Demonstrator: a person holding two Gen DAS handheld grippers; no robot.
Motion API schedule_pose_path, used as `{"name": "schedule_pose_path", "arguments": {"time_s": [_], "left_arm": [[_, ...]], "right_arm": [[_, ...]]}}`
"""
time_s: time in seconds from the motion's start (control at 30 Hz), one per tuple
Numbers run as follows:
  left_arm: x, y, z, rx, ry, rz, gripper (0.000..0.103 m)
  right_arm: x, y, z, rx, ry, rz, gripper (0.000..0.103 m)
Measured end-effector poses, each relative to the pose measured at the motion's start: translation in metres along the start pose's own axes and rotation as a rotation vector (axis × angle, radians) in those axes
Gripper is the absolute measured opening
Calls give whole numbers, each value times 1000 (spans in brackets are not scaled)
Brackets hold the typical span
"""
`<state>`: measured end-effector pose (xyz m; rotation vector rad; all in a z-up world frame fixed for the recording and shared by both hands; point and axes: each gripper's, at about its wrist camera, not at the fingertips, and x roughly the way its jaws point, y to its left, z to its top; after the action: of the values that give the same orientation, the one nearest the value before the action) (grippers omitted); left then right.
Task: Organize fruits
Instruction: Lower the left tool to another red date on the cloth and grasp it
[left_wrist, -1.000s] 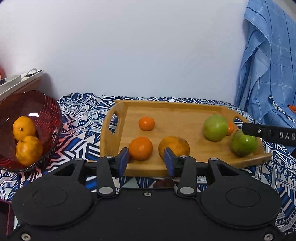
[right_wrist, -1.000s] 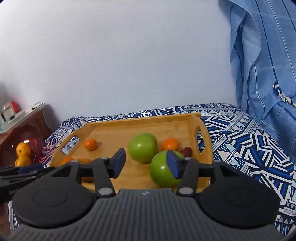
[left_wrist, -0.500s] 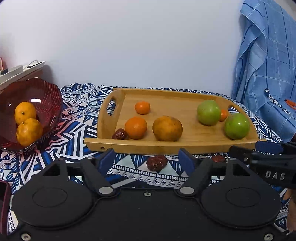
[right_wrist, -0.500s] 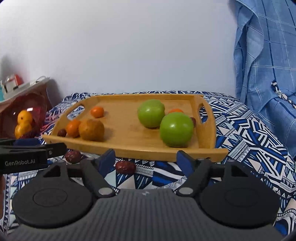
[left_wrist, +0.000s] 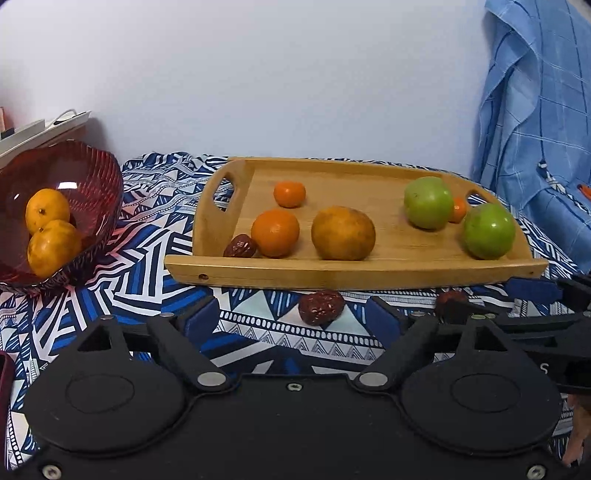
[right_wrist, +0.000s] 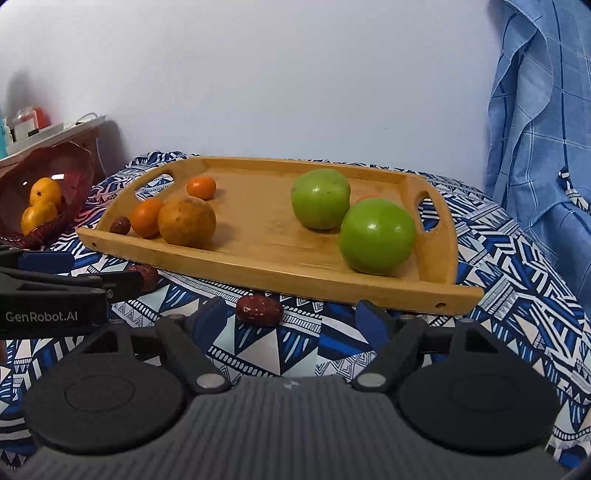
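Observation:
A wooden tray (left_wrist: 369, 275) (right_wrist: 280, 280) lies on the patterned cloth. It holds two green apples (left_wrist: 428, 202) (right_wrist: 376, 235), a large orange (left_wrist: 342, 232) (right_wrist: 187, 221), smaller oranges (left_wrist: 275, 232) (left_wrist: 289, 194) and a red date (left_wrist: 239, 246). Two more dates lie on the cloth before the tray (left_wrist: 320, 307) (right_wrist: 259, 310). My left gripper (left_wrist: 291, 319) is open and empty, just short of one date. My right gripper (right_wrist: 291, 317) is open and empty, close to the other.
A red glass bowl (left_wrist: 92, 173) (right_wrist: 77, 162) with two oranges stands at the left. A blue checked cloth (left_wrist: 535, 110) hangs at the right. A shelf with small items is behind the bowl. A white wall backs the scene.
Both grippers have drawn back from the tray toward its near side and opened wider. Dates on the cloth in front of the tray have come into view.

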<state>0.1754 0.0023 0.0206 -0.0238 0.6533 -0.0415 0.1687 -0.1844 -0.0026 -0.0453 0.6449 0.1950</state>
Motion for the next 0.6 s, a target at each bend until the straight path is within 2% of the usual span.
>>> {"name": "schedule_pose_path", "arguments": {"time_s": [0.13, 0.37, 0.6], "left_arm": [[6, 2, 1, -21, 13, 10, 84], [14, -1, -1, -18, 41, -14, 62], [15, -5, -3, -17, 46, -47, 48]], "right_arm": [[3, 0, 0, 5, 10, 11, 87], [5, 6, 0, -4, 10, 32, 85], [6, 11, 0, -5, 4, 52, 69]]}}
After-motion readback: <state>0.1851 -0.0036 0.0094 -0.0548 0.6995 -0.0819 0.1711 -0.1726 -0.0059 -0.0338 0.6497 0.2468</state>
